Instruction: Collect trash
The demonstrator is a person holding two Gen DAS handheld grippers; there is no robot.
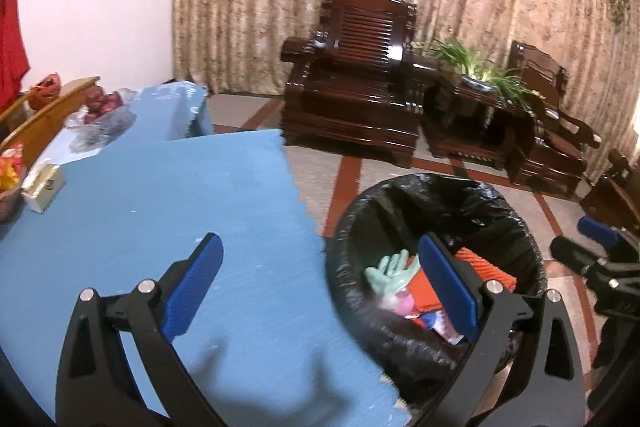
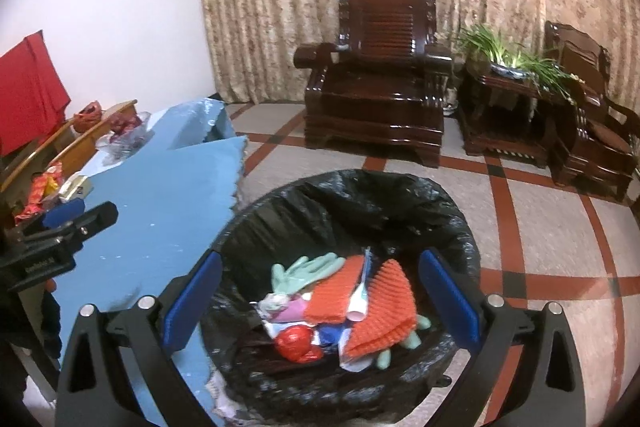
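Note:
A bin lined with a black bag (image 2: 360, 195) stands on the floor beside the blue-covered table (image 2: 168, 195). Inside lie a mint green glove (image 2: 304, 269), orange ribbed pieces (image 2: 384, 303), a white tube (image 2: 358, 301) and a red wrapper (image 2: 296, 341). My right gripper (image 2: 320, 303) is open and empty, right above the bin. My left gripper (image 1: 320, 287) is open and empty, straddling the table's edge (image 1: 304, 219) and the bin's rim (image 1: 400, 187). The glove (image 1: 390, 269) shows there too. The right gripper (image 1: 592, 247) appears at the far right of the left wrist view.
A cream box (image 1: 42, 187), a bowl of red fruit (image 1: 102, 107) and snack packets (image 2: 40, 195) sit at the table's far left. Dark wooden armchairs (image 2: 380, 87) and a side table with a plant (image 2: 508, 67) stand before the curtain.

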